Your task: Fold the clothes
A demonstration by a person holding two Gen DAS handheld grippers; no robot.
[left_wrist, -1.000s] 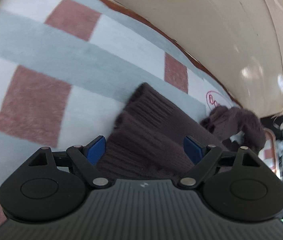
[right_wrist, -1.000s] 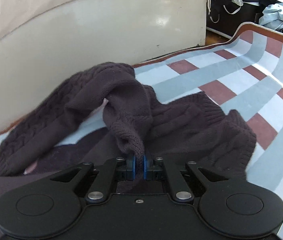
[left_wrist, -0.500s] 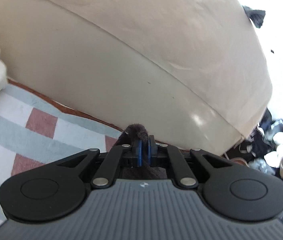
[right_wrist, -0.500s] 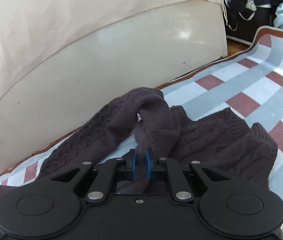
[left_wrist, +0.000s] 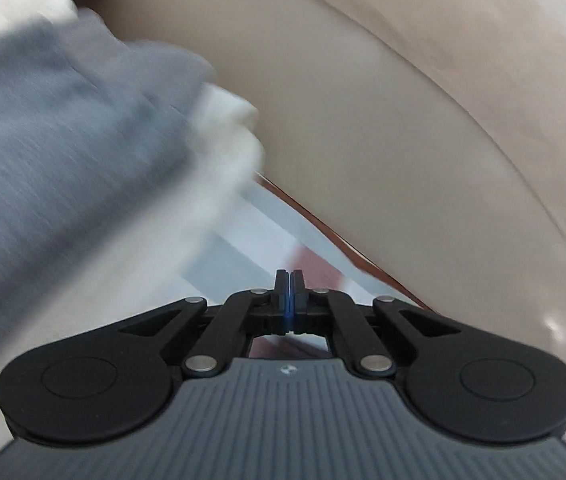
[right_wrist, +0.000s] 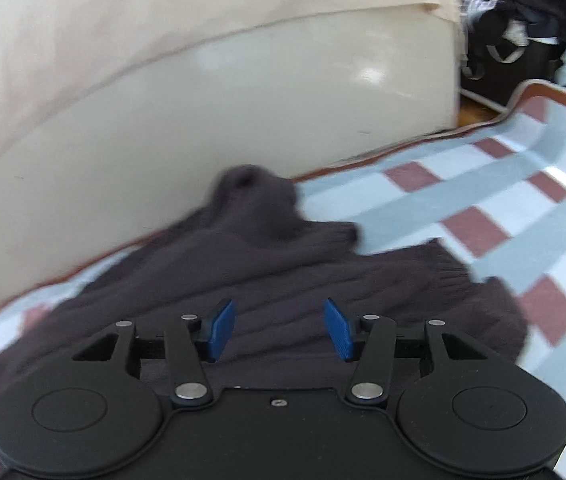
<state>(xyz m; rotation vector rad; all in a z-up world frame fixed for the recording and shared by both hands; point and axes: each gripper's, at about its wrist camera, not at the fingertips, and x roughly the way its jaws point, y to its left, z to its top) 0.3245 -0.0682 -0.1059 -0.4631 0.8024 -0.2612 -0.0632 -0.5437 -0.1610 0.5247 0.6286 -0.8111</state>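
Spread under everything is a checked blanket (right_wrist: 495, 196) of pale blue, white and dull red squares, and on it, close against a cream padded wall (right_wrist: 243, 112), lies the dark brown knitted sweater (right_wrist: 283, 264), rumpled, one bunched part standing up toward the wall. The right gripper (right_wrist: 279, 330) hangs just above the knit with its blue pads (right_wrist: 219, 330) apart and opening; the sweater shows in the gap beneath them, but neither pad presses on it. Beyond the blanket's brown-bound edge sits a heap of dark and light clothes (right_wrist: 523, 20). The left gripper (left_wrist: 289, 292) has its pads pressed together with nothing seen between them, pointing at the blanket's edge; a blurred grey cloth (left_wrist: 55, 148) with a white one (left_wrist: 223, 152) fills that view's left side.
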